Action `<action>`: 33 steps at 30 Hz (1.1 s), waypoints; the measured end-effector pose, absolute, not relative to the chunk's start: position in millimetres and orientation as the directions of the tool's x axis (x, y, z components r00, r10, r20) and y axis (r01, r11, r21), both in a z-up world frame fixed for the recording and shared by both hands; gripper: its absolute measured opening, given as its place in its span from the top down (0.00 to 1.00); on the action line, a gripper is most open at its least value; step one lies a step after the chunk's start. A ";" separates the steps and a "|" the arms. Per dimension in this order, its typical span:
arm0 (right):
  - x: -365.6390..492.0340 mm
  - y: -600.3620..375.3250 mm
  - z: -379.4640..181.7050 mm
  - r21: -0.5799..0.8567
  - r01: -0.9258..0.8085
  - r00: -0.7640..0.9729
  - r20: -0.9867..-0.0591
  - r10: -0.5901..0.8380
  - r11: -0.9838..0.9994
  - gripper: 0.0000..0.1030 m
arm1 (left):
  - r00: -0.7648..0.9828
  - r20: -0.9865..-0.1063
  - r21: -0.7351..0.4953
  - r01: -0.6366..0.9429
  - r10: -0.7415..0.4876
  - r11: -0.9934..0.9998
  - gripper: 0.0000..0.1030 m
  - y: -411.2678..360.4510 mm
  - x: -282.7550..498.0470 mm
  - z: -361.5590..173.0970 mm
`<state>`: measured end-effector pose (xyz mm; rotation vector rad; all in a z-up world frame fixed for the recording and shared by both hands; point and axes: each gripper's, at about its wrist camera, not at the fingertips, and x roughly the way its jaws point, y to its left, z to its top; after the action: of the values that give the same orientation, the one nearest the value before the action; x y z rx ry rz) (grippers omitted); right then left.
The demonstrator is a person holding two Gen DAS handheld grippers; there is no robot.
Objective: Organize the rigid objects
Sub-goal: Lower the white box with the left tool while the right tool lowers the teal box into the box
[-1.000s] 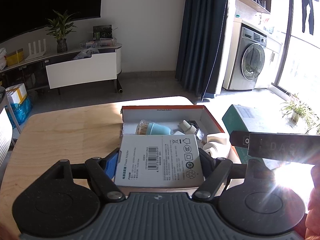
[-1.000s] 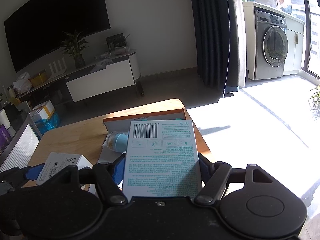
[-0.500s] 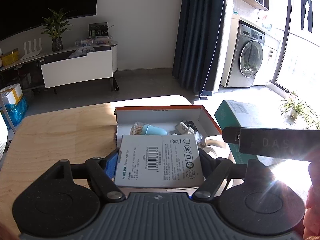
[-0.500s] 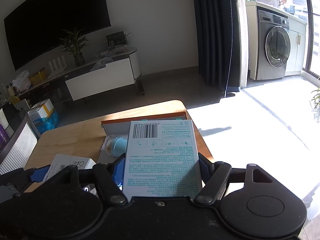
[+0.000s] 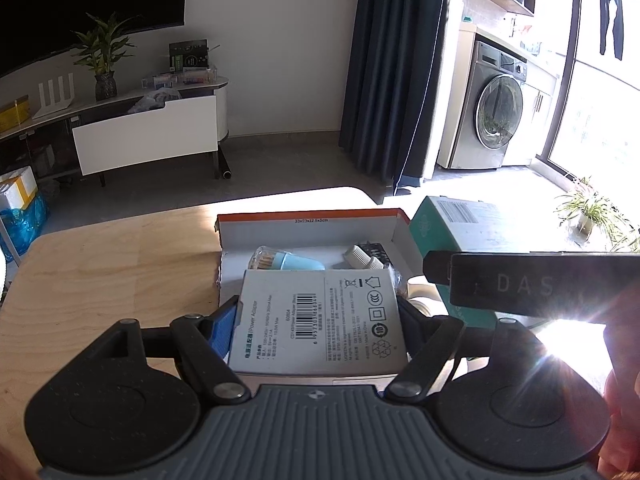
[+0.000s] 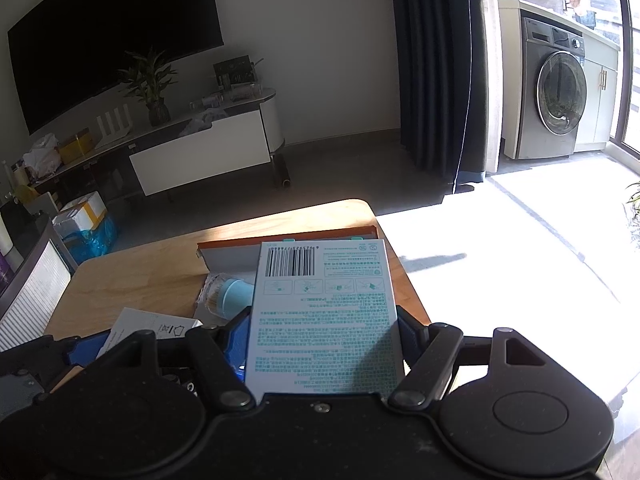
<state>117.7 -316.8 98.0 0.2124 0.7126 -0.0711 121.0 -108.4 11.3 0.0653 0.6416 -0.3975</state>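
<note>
My left gripper [image 5: 318,312] is shut on a white power adapter box [image 5: 320,320] and holds it over the near part of an open orange-rimmed cardboard box [image 5: 312,216] on the wooden table [image 5: 100,272]. My right gripper [image 6: 322,320] is shut on a teal and white box [image 6: 324,312] above the same cardboard box [image 6: 280,242]. That teal box [image 5: 448,224] and the right gripper's black body [image 5: 520,284] show at the right of the left wrist view. The white box [image 6: 148,326] shows low left in the right wrist view.
Inside the cardboard box lie a light blue cup of sticks [image 5: 288,260], also seen in the right wrist view [image 6: 228,296], white caps [image 5: 362,258] and a white roll [image 5: 420,292]. The table's far and right edges are close. Strong sun glare sits at lower right [image 5: 556,360].
Both grippers have shifted slightly left and toward the cardboard box with their boxes still held. The right gripper's teal box appears nearer to the cardboard box's right wall.
</note>
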 end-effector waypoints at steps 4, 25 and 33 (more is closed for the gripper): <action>121.9 -316.4 97.5 0.167 0.139 0.752 -0.659 0.006 0.976 0.18 | 0.726 -0.596 -0.066 0.381 -0.343 0.922 0.24 -110.2 125.2 10.3; 141.9 -318.8 92.7 0.158 0.126 0.738 -0.675 0.014 0.979 0.18 | 0.706 -0.615 -0.078 0.388 -0.351 0.918 0.24 -118.8 141.4 3.1; 153.5 -320.3 90.8 0.150 0.113 0.733 -0.680 0.020 0.982 0.18 | 0.697 -0.621 -0.084 0.394 -0.358 0.915 0.24 -123.8 145.4 -0.2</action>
<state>153.5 -320.3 90.8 0.1863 0.7481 -0.0515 145.4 -123.8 -0.2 0.0567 0.6801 -0.4194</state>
